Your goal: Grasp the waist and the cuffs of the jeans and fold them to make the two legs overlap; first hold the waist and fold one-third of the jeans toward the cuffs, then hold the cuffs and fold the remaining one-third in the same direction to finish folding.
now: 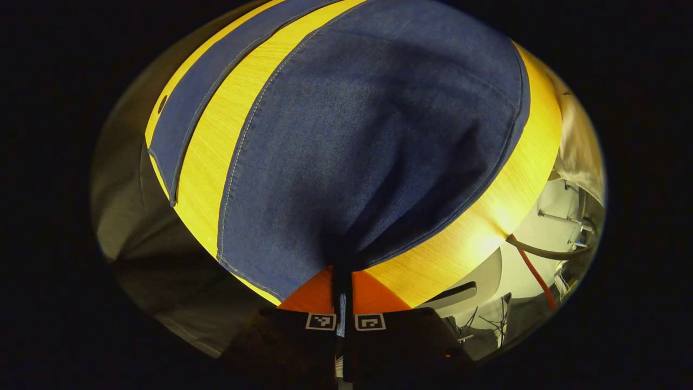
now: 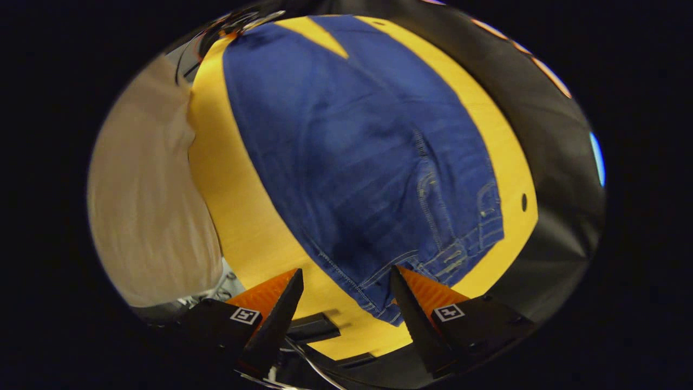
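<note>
Blue jeans lie spread on a yellow wooden table. In the left gripper view, one leg (image 1: 368,141) bunches down into my left gripper (image 1: 342,281), whose fingers are shut on the denim near the cuff; the other leg (image 1: 216,81) lies flat farther left. In the right gripper view, the waist end with its belt loops and seams (image 2: 455,254) lies just ahead of my right gripper (image 2: 346,287). That gripper is open and hovers over the waist corner (image 2: 379,298), which sits between the fingers without being pressed.
A person's light sleeve (image 2: 146,195) fills the left of the right gripper view. The table's near edge (image 2: 357,346) runs under the right gripper. Beyond the table's edge (image 1: 487,216) are a red cable (image 1: 533,271) and chair parts (image 1: 476,281). A small hole (image 2: 524,202) marks the tabletop.
</note>
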`<move>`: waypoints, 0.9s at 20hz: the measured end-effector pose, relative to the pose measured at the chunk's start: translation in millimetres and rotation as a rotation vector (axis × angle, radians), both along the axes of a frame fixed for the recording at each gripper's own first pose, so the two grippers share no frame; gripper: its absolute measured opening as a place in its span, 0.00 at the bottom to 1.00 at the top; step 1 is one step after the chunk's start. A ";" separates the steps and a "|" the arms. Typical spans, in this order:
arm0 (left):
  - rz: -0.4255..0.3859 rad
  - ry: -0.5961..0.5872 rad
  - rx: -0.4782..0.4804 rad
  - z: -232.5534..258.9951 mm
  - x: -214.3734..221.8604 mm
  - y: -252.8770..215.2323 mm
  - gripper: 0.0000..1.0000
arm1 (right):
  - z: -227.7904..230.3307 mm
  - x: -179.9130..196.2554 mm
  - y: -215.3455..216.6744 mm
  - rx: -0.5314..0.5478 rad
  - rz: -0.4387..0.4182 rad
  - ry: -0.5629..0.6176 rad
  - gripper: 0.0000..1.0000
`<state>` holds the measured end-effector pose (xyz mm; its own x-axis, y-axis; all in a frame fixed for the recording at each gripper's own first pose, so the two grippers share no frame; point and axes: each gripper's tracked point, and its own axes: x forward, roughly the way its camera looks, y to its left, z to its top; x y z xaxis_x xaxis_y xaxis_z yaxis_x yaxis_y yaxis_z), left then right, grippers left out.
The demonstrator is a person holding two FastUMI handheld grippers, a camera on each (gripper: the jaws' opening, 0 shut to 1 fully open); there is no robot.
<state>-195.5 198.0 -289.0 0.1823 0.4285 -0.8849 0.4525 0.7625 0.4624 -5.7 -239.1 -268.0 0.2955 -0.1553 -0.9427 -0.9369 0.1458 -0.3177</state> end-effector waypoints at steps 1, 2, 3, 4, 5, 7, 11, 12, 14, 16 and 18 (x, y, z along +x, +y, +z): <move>0.000 -0.001 0.004 0.0 0.2 0.1 0.00 | -4.8 -1.1 -2.1 -0.025 0.029 0.017 1.00; 0.000 0.001 0.008 0.0 0.4 0.3 0.00 | -9.2 0.1 -3.2 -0.043 0.050 0.029 1.00; 0.000 0.001 0.011 0.0 0.6 0.8 0.00 | -15.8 3.2 -4.8 -0.059 0.061 0.044 1.00; 0.001 0.002 0.014 -0.1 0.9 0.7 0.00 | -20.0 5.0 -6.6 -0.072 0.064 0.058 1.00; 0.002 0.001 0.014 -0.1 0.7 0.7 0.00 | -23.4 7.4 -9.6 -0.085 0.067 0.071 1.00; 0.005 -0.002 0.014 -0.4 0.6 0.8 0.00 | -30.9 10.6 -13.6 -0.110 0.069 0.095 1.00; 0.008 -0.001 0.015 -1.0 0.8 0.4 0.00 | -38.7 9.9 -18.1 -0.152 0.076 0.141 1.00; 0.008 0.000 0.015 -1.3 0.9 0.6 0.00 | -40.1 7.9 -16.9 -0.156 0.081 0.155 1.00; 0.010 0.002 0.014 -1.3 0.9 0.0 0.00 | -43.7 7.0 -17.3 -0.168 0.079 0.174 0.97; 0.008 0.007 0.013 -1.9 1.1 0.1 0.00 | -43.9 7.2 -17.7 -0.186 0.066 0.182 0.97; 0.007 0.015 0.011 -1.9 0.6 0.1 0.00 | -43.5 8.9 -17.9 -0.207 0.058 0.183 0.97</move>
<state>-194.9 198.1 -290.9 0.1663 0.4396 -0.8827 0.4544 0.7602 0.4642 3.2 -257.0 -311.5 0.1375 -0.3380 -0.9310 -0.9863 0.0402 -0.1602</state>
